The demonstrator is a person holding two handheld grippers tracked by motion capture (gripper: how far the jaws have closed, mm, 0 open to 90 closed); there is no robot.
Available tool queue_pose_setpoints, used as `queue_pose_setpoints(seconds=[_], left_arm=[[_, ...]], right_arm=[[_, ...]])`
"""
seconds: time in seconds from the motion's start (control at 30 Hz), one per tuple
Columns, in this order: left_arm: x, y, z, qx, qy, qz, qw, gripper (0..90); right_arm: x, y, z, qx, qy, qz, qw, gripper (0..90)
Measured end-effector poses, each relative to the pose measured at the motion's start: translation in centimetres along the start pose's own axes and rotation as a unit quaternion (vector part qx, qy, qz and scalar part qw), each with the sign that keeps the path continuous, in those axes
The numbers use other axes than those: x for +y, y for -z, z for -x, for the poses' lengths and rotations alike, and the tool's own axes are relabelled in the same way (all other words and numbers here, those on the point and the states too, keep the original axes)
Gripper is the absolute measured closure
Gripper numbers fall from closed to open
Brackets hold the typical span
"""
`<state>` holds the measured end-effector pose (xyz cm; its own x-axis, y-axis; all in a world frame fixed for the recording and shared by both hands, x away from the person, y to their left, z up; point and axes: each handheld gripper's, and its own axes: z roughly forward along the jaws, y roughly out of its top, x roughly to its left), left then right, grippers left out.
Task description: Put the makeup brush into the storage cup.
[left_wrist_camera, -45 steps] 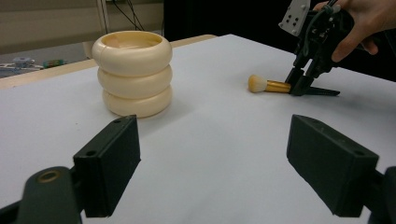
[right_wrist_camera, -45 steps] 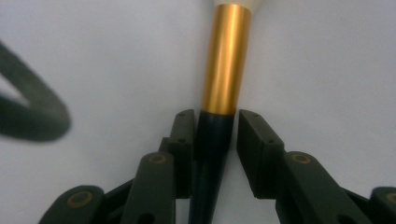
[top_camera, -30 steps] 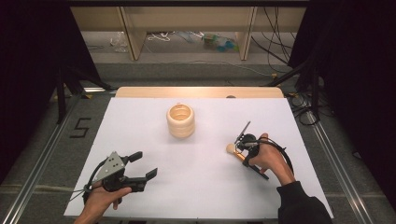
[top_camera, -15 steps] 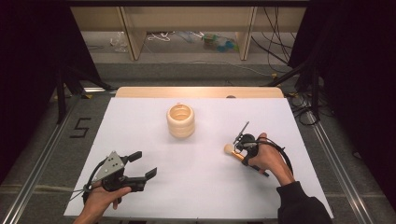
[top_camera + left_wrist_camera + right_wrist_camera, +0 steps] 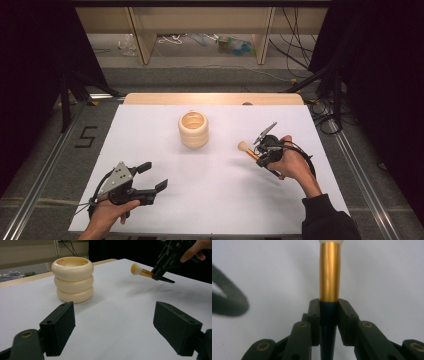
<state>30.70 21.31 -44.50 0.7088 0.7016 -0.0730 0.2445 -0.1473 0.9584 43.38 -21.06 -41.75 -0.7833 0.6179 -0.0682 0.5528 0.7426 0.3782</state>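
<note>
White sheet (image 5: 210, 200) covering a wooden table (image 5: 215, 98). Grey floor (image 5: 45, 165) with metal rails (image 5: 35, 200) and a painted "5" (image 5: 85, 136). Black curtains (image 5: 40, 50) at both sides; wooden shelving (image 5: 145, 35) and cables (image 5: 300, 45) behind.

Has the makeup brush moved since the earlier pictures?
Yes. In the high view the makeup brush, held in the right tool, has shifted left, closer to the ringed cream holder.

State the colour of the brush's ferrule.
Shiny gold ferrule above a dark handle; clearest in the right gripper view.
</note>
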Motion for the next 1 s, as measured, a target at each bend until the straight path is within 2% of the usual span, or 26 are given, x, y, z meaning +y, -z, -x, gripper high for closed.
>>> queue_pose_setpoints(seconds=[0.07, 0.1, 0.17, 0.3, 0.33, 0.37, 0.4, 0.57, 0.6, 0.67, 0.7, 0.77, 0.8, 0.83, 0.93, 1.0], left_arm=[[0.0, 0.0, 0.0, 0.0, 0.0, 0.0, 1.0, 17.7], [0.0, 0.0, 0.0, 0.0, 0.0, 0.0, 1.0, 17.7], [0.0, 0.0, 0.0, 0.001, 0.0, 0.0, 1.0, 17.7], [0.0, 0.0, 0.0, 0.001, -0.001, 0.0, 1.0, 17.6], [0.0, 0.0, 0.0, 0.001, -0.001, 0.0, 1.0, 17.6], [0.0, 0.0, 0.0, 0.001, -0.001, 0.0, 1.0, 17.6], [0.0, 0.0, -0.1, -0.002, -0.001, 0.003, 1.0, 17.6], [0.0, 0.0, 0.0, 0.001, -0.001, 0.0, 1.0, 17.7], [0.0, 0.0, 0.0, 0.001, -0.001, 0.0, 1.0, 17.7], [0.0, 0.0, 0.0, 0.001, -0.001, 0.0, 1.0, 17.6], [0.0, 0.0, 0.0, 0.001, -0.001, 0.0, 1.0, 17.7], [0.0, 0.0, -0.1, 0.001, -0.001, 0.001, 1.0, 17.7], [0.0, 0.0, -0.1, 0.001, -0.003, 0.001, 1.0, 17.6], [0.0, 0.0, -0.1, 0.002, -0.001, 0.001, 1.0, 17.7], [0.0, 0.0, 0.0, 0.001, 0.001, 0.0, 1.0, 17.7], [0.0, 0.0, 0.0, 0.002, -0.001, 0.001, 1.0, 17.7]], right_arm=[[0.2, 0.7, 0.1, 0.003, -0.001, 0.03, 0.9995, 74.5], [0.3, 1.0, 0.0, 0.001, -0.006, 0.048, 0.9988, 74.5], [0.4, 1.5, 0.2, 0.002, 0.0, 0.081, 0.9967, 74.5], [0.8, 2.2, 0.0, -0.013, -0.007, 0.121, 0.9925, 74.5], [0.9, 2.3, 0.0, -0.014, 0.001, 0.138, 0.9904, 74.5], [1.0, 2.3, 0.0, -0.017, -0.001, 0.155, 0.9877, 74.5], [1.0, 2.4, 0.0, -0.015, -0.003, 0.162, 0.9867, 74.5], [1.0, 2.6, 0.1, -0.018, -0.017, 0.212, 0.977, 74.5], [1.0, 2.9, 0.1, -0.01, -0.024, 0.21, 0.9774, 74.5], [1.1, 3.0, 0.0, -0.008, -0.026, 0.223, 0.9744, 74.5], [1.1, 3.0, 0.0, -0.015, -0.023, 0.238, 0.971, 74.5], [1.3, 3.4, -0.1, -0.026, -0.025, 0.247, 0.9683, 74.5], [1.4, 3.5, 0.0, -0.027, -0.023, 0.268, 0.9628, 74.5], [1.3, 3.6, 0.0, -0.023, -0.03, 0.28, 0.9592, 74.5], [1.4, 4.0, 0.0, -0.033, -0.03, 0.305, 0.9513, 74.5], [1.4, 4.1, 0.0, -0.035, -0.034, 0.328, 0.9435, 74.5]])
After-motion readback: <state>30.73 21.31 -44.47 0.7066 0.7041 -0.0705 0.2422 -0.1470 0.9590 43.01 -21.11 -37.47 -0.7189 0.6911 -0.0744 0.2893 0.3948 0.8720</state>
